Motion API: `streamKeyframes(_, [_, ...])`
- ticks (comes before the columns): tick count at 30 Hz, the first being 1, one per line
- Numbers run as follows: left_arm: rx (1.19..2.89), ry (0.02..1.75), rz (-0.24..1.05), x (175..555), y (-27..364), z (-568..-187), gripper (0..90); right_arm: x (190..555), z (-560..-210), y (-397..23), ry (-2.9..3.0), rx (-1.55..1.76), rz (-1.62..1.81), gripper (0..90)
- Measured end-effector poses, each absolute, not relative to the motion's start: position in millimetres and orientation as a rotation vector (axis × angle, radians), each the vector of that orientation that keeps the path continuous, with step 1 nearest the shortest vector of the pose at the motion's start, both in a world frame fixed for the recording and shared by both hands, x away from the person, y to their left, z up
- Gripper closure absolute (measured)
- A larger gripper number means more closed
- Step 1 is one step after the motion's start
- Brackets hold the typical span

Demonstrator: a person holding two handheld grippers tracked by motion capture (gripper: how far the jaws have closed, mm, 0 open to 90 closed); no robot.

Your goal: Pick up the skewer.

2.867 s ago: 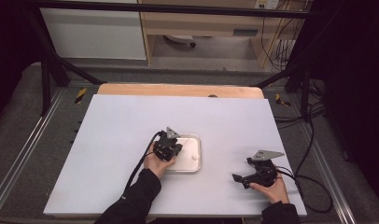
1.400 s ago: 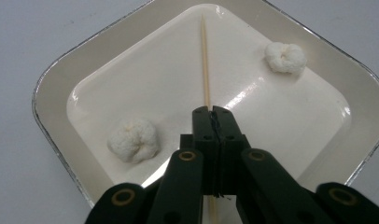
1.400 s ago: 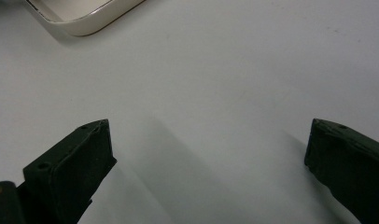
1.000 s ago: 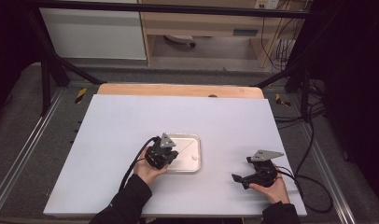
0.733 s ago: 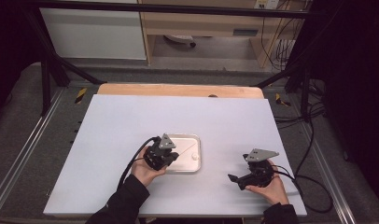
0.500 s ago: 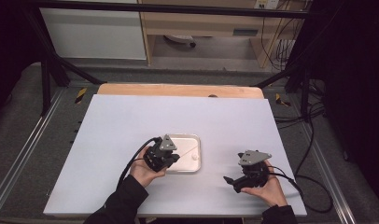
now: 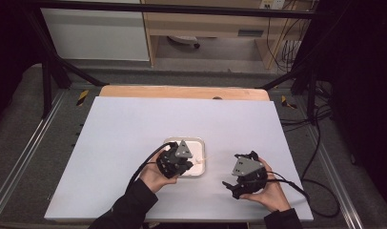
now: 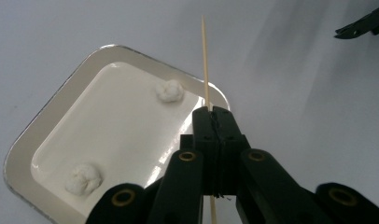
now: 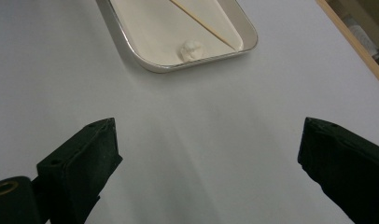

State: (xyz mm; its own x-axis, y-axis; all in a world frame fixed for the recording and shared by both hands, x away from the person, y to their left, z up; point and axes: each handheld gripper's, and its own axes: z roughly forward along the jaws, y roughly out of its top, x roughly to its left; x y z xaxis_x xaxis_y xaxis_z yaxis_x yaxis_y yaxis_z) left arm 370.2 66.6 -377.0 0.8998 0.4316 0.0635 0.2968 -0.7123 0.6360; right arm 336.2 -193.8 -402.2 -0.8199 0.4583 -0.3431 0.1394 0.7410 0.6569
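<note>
A shallow white tray (image 7: 197,141) with a metal rim lies near the middle of the table. Two white doughy lumps (image 8: 169,90) (image 8: 83,178) sit in the tray (image 8: 47,126). My left gripper (image 8: 213,112) hovers over the tray's near right corner, shut on a thin wooden skewer (image 8: 205,60) that points out past the rim. In the high view the skewer (image 7: 204,158) sticks out to the right of the left gripper (image 7: 189,163). My right gripper (image 7: 232,171) stands to the right of the tray. Its jaws (image 9: 208,140) are wide apart, have just closed slightly, and have nothing between them.
A bare white sheet (image 7: 134,124) covers the table, with a wooden strip (image 7: 182,92) along its far edge. Cables (image 7: 296,186) trail off to the right of the right hand. Shelving and a dark frame stand beyond the table.
My right gripper has moved left toward the tray and lifted a little. The left gripper, still shut on the skewer, has shifted slightly toward the tray's near right corner.
</note>
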Motion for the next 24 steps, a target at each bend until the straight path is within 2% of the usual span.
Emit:
streamKeyframes(9, [2.452, 0.450, 0.259, 366, 41, -375, 89.2, 333, -400, -181, 2.437, 0.277, 0.761, 12.4])
streamKeyframes(24, [2.477, 0.414, 0.226, 366, 17, -379, 89.2, 337, -404, -174, 2.408, 0.042, 0.681, 34.3])
